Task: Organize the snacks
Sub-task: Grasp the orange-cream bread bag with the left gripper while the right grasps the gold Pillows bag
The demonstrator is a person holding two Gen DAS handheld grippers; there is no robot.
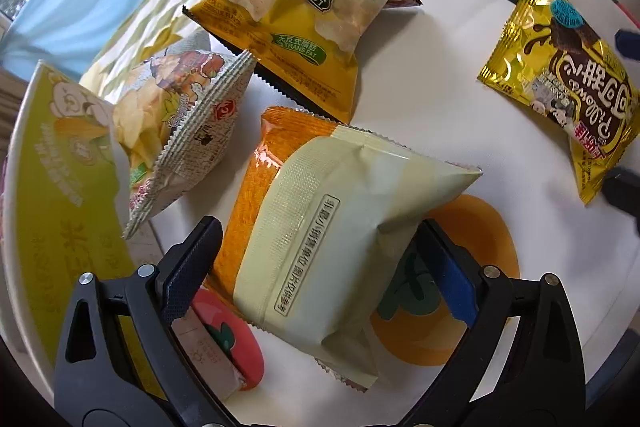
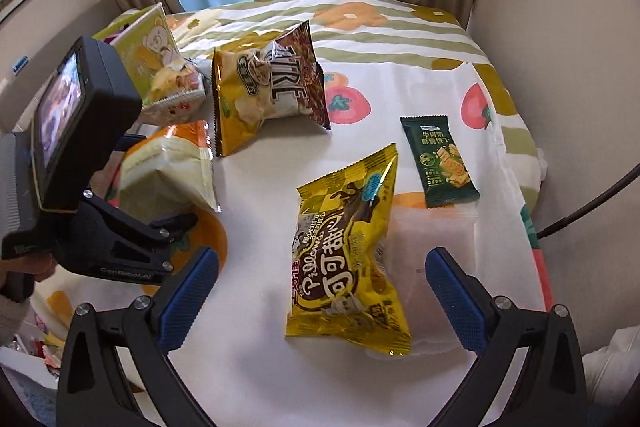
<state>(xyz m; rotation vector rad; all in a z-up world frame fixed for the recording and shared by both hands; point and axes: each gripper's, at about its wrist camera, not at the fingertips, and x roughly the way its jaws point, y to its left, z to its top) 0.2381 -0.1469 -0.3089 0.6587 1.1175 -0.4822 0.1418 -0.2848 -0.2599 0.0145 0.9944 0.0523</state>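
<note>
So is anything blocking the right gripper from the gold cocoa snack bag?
Nothing visible: the open right gripper has the gold cocoa snack bag between its fingers, with only bare tablecloth alongside.

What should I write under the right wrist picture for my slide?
Open right gripper above the gold cocoa snack bag on the fruit-print tablecloth, with a dark green biscuit packet beyond.
</note>
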